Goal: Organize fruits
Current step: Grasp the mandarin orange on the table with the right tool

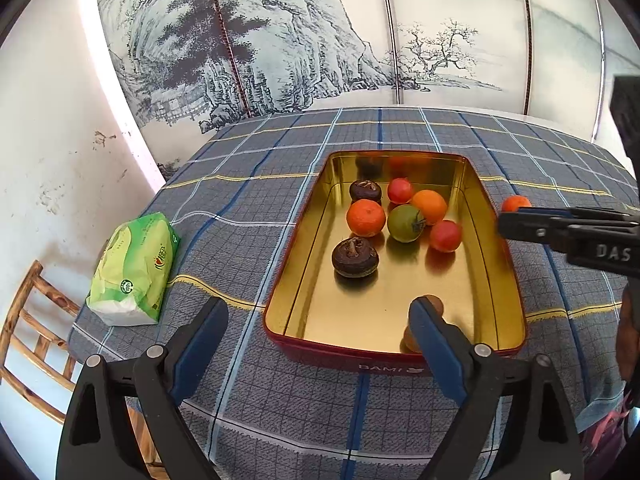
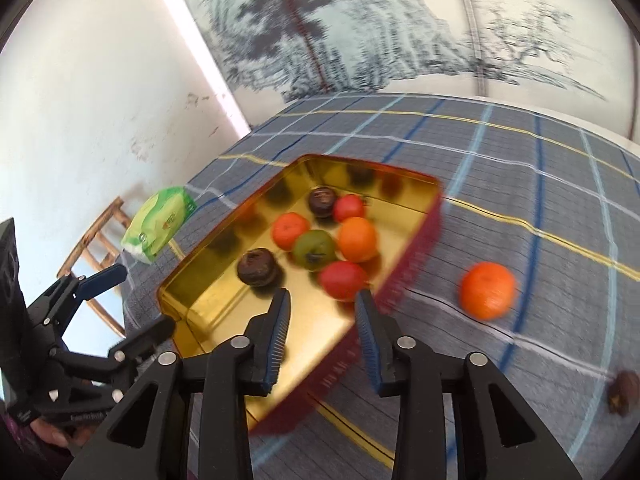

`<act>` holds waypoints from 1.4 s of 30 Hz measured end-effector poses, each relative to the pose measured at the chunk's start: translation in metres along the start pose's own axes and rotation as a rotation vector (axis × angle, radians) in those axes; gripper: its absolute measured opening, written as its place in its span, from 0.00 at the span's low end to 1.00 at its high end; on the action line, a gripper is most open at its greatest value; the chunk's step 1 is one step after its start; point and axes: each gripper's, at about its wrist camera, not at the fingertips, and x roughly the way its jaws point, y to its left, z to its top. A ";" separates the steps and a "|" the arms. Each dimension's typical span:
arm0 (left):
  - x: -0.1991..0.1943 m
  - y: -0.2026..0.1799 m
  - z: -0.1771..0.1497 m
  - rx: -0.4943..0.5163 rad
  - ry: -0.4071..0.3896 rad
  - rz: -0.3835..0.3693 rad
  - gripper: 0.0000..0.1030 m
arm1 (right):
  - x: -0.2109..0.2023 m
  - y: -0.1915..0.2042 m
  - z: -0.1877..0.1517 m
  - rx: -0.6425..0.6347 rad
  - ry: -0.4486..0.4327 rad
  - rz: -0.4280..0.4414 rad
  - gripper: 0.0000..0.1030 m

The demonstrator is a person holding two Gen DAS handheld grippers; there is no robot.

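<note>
A red tin with a gold inside [image 1: 496,240] [image 2: 420,220] stands on the checked tablecloth. It holds two dark brown fruits [image 1: 355,257], two oranges [image 1: 366,218], a green fruit [image 1: 406,224] and two red fruits [image 1: 446,236]. A small brown fruit [image 1: 434,304] lies in the tin's near end, partly behind my left finger. My left gripper [image 1: 320,324] is open and empty over the tin's near left corner. My right gripper [image 2: 322,312] is open and empty above the tin's near edge. An orange [image 2: 487,290] [image 1: 516,203] and a brown fruit [image 2: 624,392] lie on the cloth right of the tin.
A green tissue pack [image 1: 132,270] [image 2: 160,228] lies at the table's left edge. A wooden chair [image 1: 32,332] stands beyond that edge. A painted screen [image 1: 320,32] runs behind the table.
</note>
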 end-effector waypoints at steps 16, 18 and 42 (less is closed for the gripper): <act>-0.009 -0.028 0.003 0.063 -0.019 -0.005 0.90 | -0.025 -0.061 -0.029 0.071 -0.017 -0.133 0.52; -0.010 -0.034 0.003 0.079 -0.027 -0.009 0.91 | -0.025 -0.062 -0.027 0.063 -0.021 -0.131 0.52; -0.013 -0.059 0.019 0.157 -0.048 -0.039 0.92 | 0.005 -0.072 0.012 -0.094 0.011 -0.232 0.40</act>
